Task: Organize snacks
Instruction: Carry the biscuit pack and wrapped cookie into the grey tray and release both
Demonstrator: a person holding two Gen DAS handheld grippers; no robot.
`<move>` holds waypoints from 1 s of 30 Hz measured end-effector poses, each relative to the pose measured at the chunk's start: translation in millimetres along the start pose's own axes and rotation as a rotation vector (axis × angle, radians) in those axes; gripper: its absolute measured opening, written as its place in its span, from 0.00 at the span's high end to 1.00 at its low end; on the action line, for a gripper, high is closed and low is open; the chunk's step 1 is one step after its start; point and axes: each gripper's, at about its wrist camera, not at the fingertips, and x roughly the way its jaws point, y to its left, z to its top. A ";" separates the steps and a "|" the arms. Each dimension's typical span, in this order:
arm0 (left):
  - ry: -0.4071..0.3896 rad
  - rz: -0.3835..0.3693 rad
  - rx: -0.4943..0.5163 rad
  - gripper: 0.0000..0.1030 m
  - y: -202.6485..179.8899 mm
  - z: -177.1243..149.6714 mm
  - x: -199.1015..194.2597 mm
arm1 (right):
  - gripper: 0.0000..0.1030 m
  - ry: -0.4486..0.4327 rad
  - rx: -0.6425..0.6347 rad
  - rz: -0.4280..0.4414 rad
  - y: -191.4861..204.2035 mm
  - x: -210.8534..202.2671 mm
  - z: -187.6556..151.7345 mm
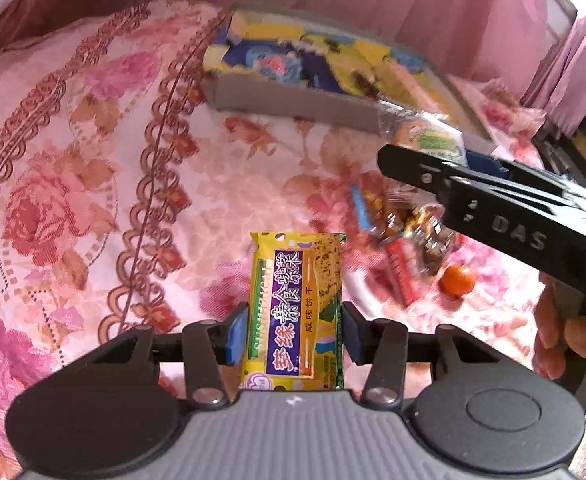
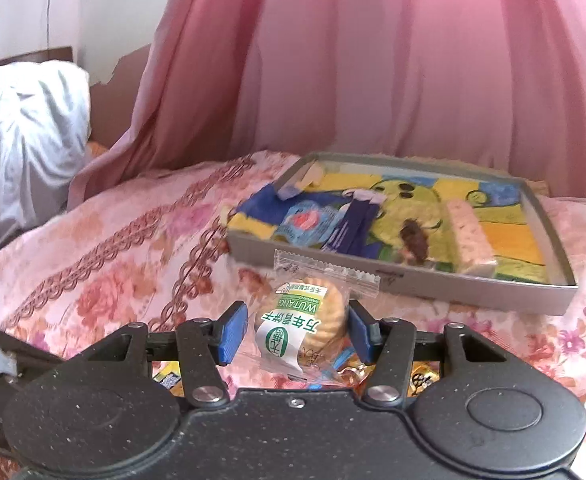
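A yellow cracker packet [image 1: 293, 280] with a purple label stands lengthwise between the blue pads of my left gripper [image 1: 295, 320], which is shut on it above the floral bedspread. My right gripper [image 2: 297, 320] is shut on a clear-wrapped round biscuit [image 2: 313, 300] with a green and white label. In the left wrist view that right gripper [image 1: 397, 160] reaches in from the right, the biscuit [image 1: 429, 140] at its tip next to the near corner of the grey tray [image 1: 293, 104]. The tray [image 2: 413, 284] holds a blue packet [image 2: 305, 220], a pale pink bar [image 2: 469, 236] and a brown snack [image 2: 415, 244].
A loose pile of wrapped snacks [image 1: 405, 236] and a small orange fruit [image 1: 457, 280] lie on the bedspread [image 1: 93, 160] below the right gripper. A hand [image 1: 565, 340] grips its handle. A pink curtain [image 2: 373, 60] hangs behind the tray, and a white pillow [image 2: 25, 152] sits far left.
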 end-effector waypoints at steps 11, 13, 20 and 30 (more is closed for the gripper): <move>-0.231 0.054 0.010 0.50 -11.7 38.4 -15.7 | 0.46 -0.095 0.119 -0.052 -30.0 8.1 12.6; -0.263 0.058 0.023 0.50 -15.3 58.0 -16.1 | 0.46 -0.131 0.140 -0.074 -39.3 14.3 19.2; -0.382 0.117 0.042 0.50 -26.2 137.9 2.2 | 0.46 -0.210 0.125 -0.138 -71.8 38.5 37.5; -0.278 0.196 -0.002 0.50 -22.8 184.5 75.2 | 0.46 -0.176 0.062 -0.138 -81.1 88.0 42.7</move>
